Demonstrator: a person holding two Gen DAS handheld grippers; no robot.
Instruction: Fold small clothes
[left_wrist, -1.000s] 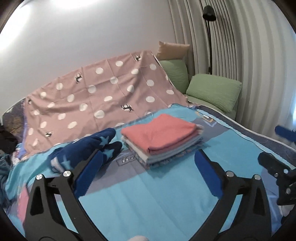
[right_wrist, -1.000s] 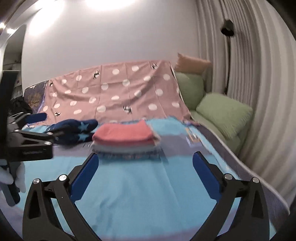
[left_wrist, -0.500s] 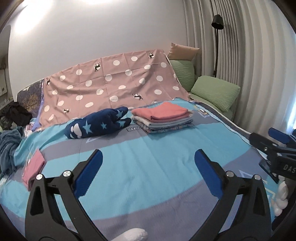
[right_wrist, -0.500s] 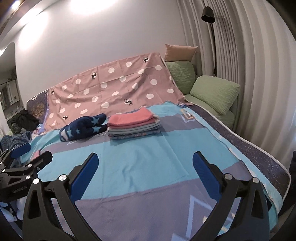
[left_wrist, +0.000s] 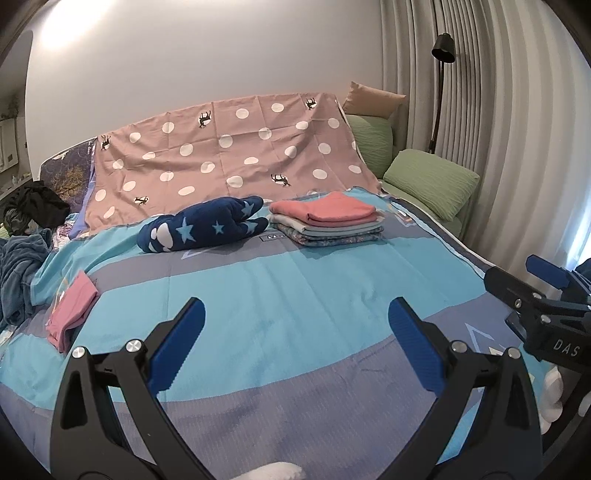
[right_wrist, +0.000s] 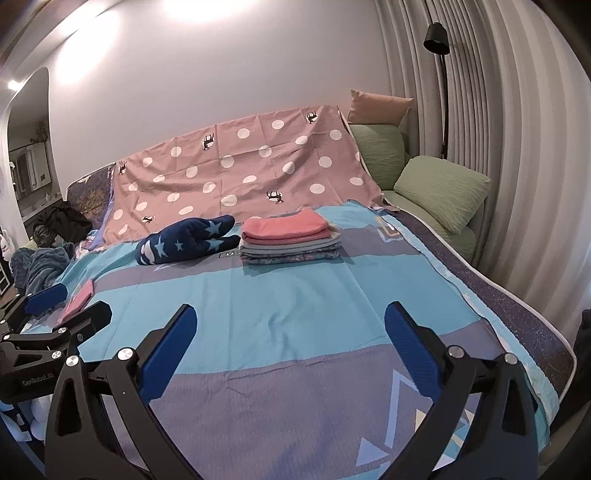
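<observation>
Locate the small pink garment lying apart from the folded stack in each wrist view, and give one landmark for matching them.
Left wrist view: the small pink garment lies at the left edge of the bed, near the left gripper.
Right wrist view: the small pink garment is far left, partly hidden behind the left gripper.
Shared landmark: the folded stack beside the navy star pillow.
</observation>
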